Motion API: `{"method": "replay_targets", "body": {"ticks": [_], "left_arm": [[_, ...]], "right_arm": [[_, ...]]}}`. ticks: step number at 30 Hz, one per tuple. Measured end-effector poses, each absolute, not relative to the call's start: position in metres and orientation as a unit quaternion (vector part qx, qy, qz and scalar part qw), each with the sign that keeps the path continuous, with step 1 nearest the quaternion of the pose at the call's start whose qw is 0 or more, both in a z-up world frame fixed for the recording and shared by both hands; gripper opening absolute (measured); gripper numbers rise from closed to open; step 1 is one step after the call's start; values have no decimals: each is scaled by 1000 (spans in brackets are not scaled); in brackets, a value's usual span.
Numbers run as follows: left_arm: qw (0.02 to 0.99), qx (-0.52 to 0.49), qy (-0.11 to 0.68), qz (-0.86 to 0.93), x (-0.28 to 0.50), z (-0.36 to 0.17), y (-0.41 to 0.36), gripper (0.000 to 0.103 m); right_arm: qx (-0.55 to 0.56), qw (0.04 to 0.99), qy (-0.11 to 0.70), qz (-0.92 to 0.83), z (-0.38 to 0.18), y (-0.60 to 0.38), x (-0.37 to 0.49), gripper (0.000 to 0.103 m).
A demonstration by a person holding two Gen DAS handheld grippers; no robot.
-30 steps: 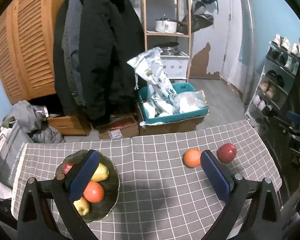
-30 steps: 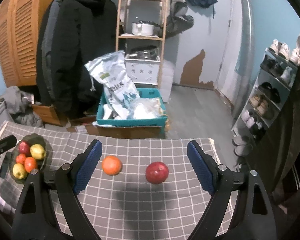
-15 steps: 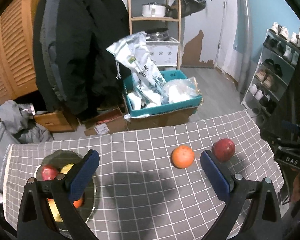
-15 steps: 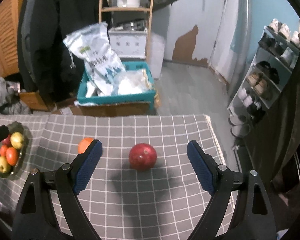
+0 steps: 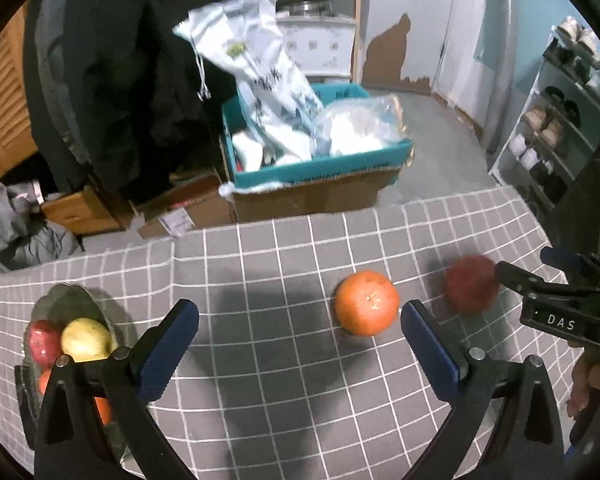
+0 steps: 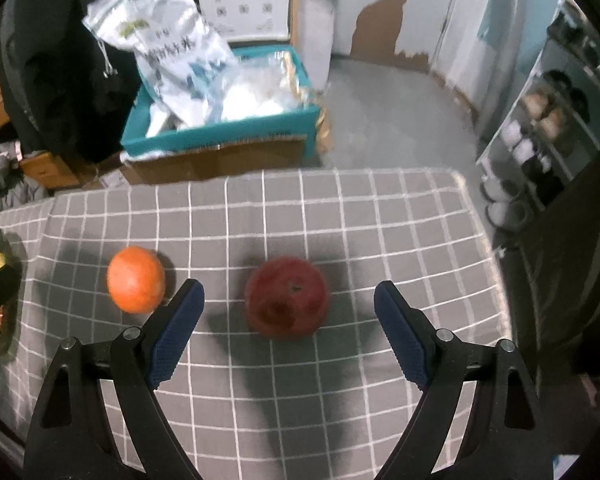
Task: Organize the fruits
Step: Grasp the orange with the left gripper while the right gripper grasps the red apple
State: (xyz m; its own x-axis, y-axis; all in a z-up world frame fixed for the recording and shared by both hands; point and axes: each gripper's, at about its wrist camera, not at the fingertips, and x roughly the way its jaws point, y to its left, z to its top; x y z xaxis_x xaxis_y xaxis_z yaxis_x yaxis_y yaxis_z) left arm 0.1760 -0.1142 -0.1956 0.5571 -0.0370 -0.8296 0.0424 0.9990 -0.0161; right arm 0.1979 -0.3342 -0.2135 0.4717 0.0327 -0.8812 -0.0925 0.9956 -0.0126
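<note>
As both grippers sank, apple [image 6: 286,298] now between spread right fingers [image 6: 176,330], left fingers [image 5: 166,350] spread.

Orange [image 6: 136,285] and apple [image 6: 287,297] lying side by side on the surface [image 6: 380,216], orange leftward; bowl [image 5: 66,302] of fruit sitting far left; box [image 6: 220,136] standing on floor behind.

Both grippers have dropped toward the checked cloth, so the fruit now fills far more of each view. The right gripper [image 6: 288,316] has swung over from the orange [image 6: 136,285] to sit above the red apple [image 6: 286,297], which now lies between its open fingers (nothing touching yet). The left gripper [image 5: 299,338] has slid right, away from the fruit dish [image 5: 76,300], and the orange now sits just by its right fingertip [image 5: 414,314].
</note>
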Motion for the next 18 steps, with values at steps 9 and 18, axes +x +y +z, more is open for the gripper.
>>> {"method": "replay_targets", "body": {"ticks": [9, 18], "left_arm": [[857, -11, 514, -30, 200, -242, -119, 102], [846, -29, 531, -42, 213, -259, -122, 102]], "right_arm": [[-9, 825, 564, 35, -264, -339, 221, 86], [8, 809, 587, 34, -291, -344, 231, 85]]}}
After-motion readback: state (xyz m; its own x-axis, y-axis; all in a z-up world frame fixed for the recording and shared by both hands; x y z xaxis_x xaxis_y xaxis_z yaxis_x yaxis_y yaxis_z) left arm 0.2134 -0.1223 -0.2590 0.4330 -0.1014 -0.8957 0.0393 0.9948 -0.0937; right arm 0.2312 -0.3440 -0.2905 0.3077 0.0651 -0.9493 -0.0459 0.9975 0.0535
